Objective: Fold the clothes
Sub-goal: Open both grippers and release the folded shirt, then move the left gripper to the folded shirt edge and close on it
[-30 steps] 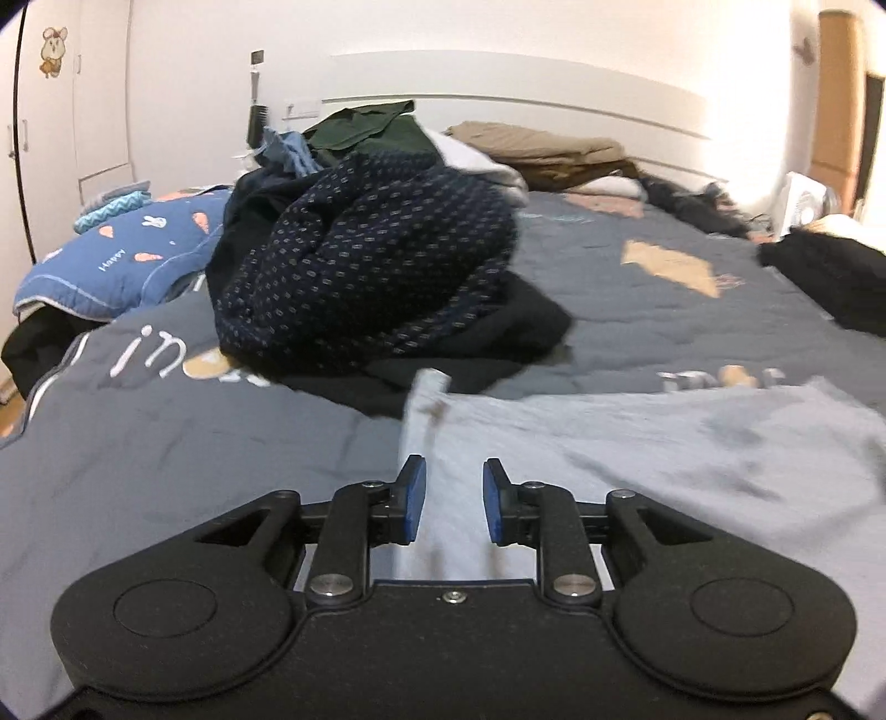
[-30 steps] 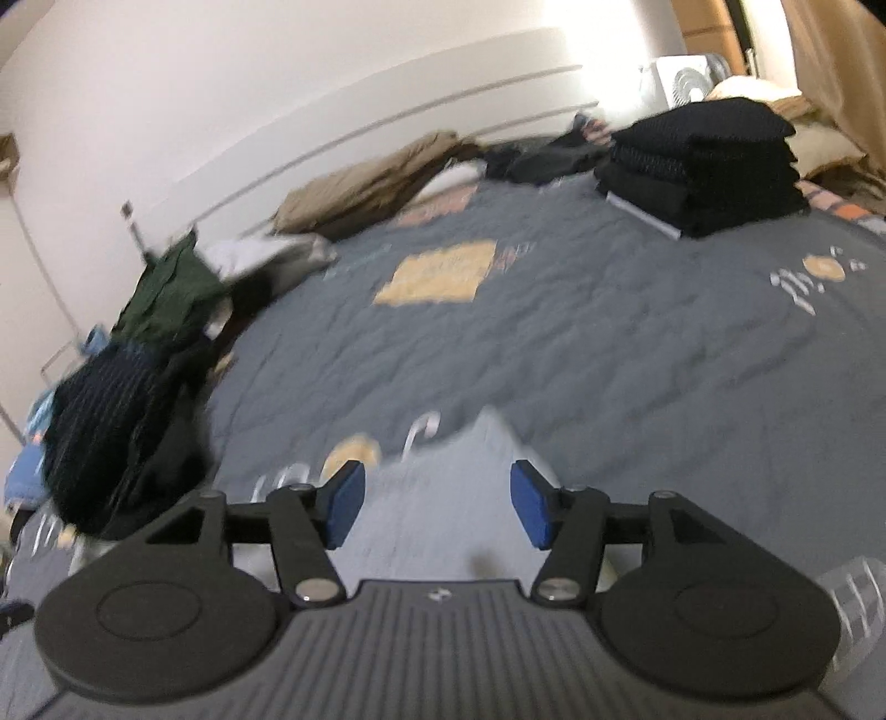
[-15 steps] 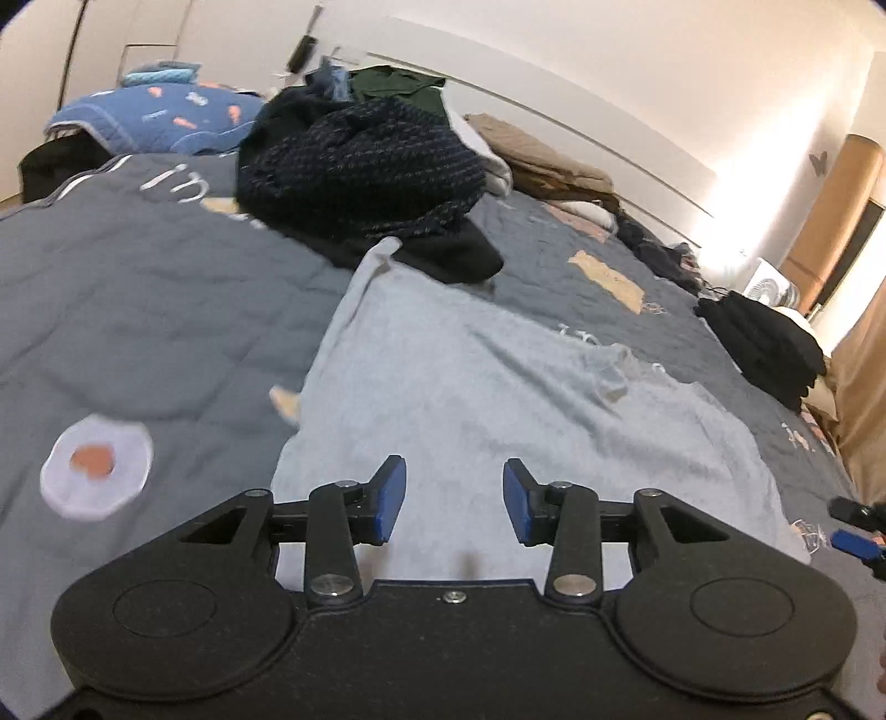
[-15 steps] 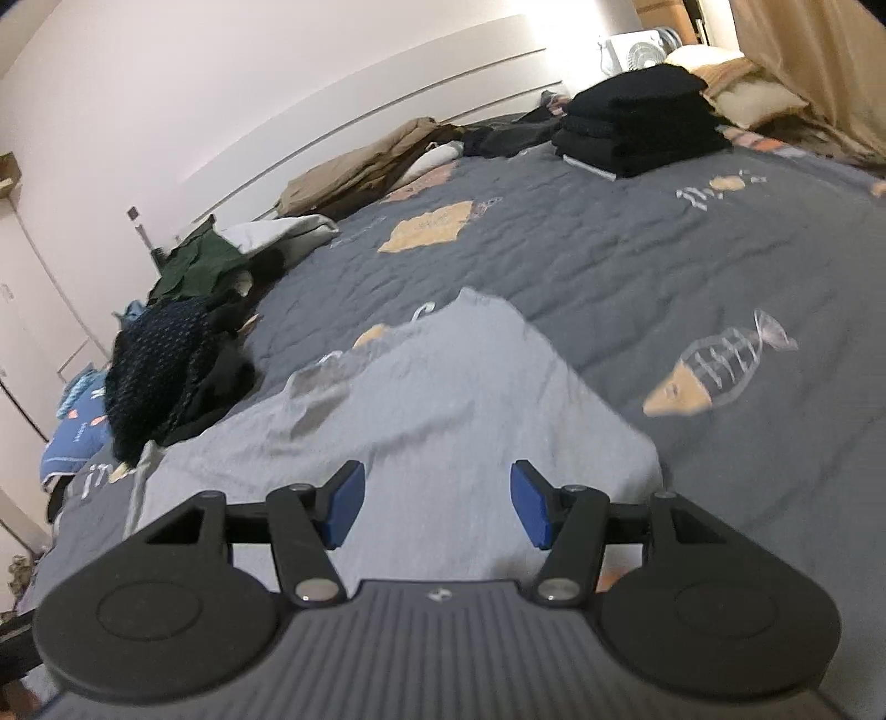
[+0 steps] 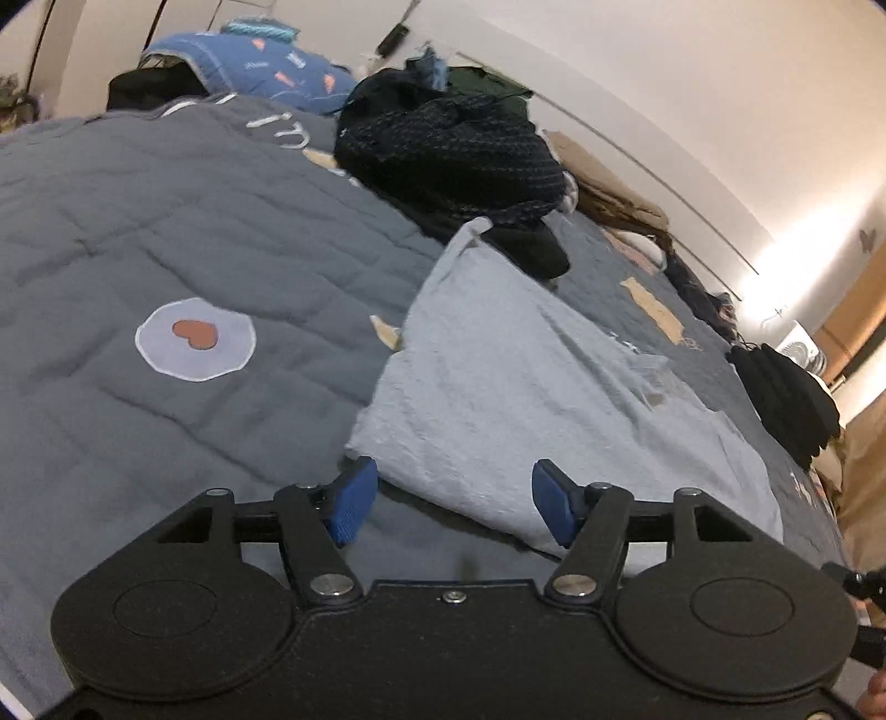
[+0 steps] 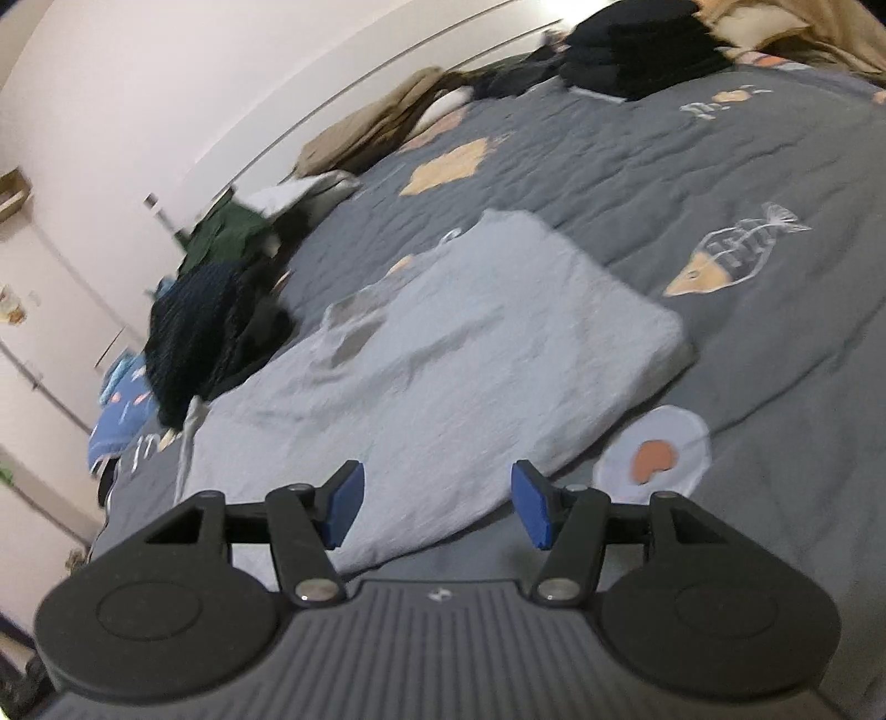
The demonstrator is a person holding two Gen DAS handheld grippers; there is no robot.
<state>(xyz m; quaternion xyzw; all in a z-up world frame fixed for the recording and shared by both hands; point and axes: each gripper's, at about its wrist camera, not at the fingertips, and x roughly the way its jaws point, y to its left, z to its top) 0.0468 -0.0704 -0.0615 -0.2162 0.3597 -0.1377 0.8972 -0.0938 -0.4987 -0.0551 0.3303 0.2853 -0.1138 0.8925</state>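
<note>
Grey garment (image 5: 515,387) flat on quilt (image 5: 138,232), dark clothes heap (image 5: 448,149) beyond; left fingers (image 5: 351,501) parting, right fingers (image 6: 346,504) apart, both empty.

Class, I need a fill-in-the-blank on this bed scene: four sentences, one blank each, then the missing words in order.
1. The light grey shirt lies spread on a dark ____ quilt.
2. The patch on the quilt left of the shirt shows an orange ____.
3. The fingers of the right gripper have blue pads and hold ____.
4. The stack of folded clothes near the headboard is ____ in colour.

Missing words: grey; heart; nothing; black
</note>
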